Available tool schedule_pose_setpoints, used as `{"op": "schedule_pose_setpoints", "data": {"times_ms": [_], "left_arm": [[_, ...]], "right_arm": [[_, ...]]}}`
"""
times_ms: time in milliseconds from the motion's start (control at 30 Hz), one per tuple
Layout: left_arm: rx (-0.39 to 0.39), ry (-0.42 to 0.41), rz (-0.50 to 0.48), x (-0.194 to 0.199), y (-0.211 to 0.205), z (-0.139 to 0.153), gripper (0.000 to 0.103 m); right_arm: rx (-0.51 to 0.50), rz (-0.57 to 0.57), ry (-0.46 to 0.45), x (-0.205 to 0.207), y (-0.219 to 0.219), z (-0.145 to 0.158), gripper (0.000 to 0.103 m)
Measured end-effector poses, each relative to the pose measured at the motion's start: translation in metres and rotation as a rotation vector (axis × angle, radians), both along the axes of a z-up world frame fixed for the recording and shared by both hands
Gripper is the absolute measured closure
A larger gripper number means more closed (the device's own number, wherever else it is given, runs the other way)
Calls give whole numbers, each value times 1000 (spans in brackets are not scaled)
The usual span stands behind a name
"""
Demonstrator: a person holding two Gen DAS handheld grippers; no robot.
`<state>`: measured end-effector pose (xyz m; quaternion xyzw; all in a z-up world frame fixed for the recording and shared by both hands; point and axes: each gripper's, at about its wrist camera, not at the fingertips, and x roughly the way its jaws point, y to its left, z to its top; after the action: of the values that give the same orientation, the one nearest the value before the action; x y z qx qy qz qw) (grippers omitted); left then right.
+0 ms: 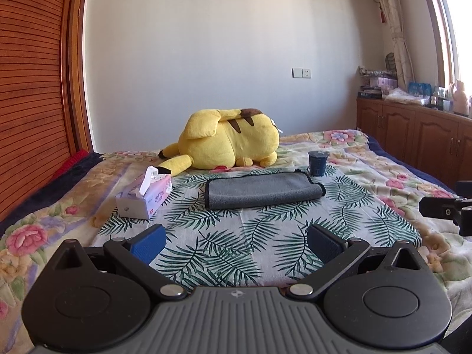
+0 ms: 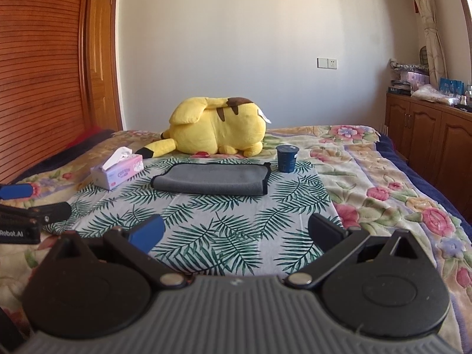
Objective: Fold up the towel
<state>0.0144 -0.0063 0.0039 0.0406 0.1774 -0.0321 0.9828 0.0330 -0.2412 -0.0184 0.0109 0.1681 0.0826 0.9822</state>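
Observation:
A grey towel with a dark edge (image 1: 262,190) lies folded in a flat rectangle on a palm-leaf cloth (image 1: 236,236) on the bed; it also shows in the right wrist view (image 2: 212,180). My left gripper (image 1: 236,243) is open and empty, well short of the towel, above the leaf cloth. My right gripper (image 2: 236,234) is open and empty, also short of the towel. The right gripper shows at the right edge of the left wrist view (image 1: 451,206). The left gripper shows at the left edge of the right wrist view (image 2: 26,206).
A tissue box (image 1: 144,196) stands left of the towel. A dark blue cup (image 1: 318,163) stands at the towel's far right corner. A yellow plush toy (image 1: 230,141) lies behind them. A floral blanket (image 1: 383,171) covers the bed. Wooden cabinets (image 1: 413,129) stand at right.

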Motion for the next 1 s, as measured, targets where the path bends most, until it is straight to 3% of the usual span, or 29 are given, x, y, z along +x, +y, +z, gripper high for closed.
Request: {"op": "schedule_pose_setpoints", "data": {"times_ms": [367,1000], "left_arm": [[-6,-41,7,-7,1,6,16],[-5,-41,7,-7,3,4,16]], "right_arm": [[-11,-35,-41,-4,-1,2,0],[-9,-54,-60,-6,-4,3,0]]}}
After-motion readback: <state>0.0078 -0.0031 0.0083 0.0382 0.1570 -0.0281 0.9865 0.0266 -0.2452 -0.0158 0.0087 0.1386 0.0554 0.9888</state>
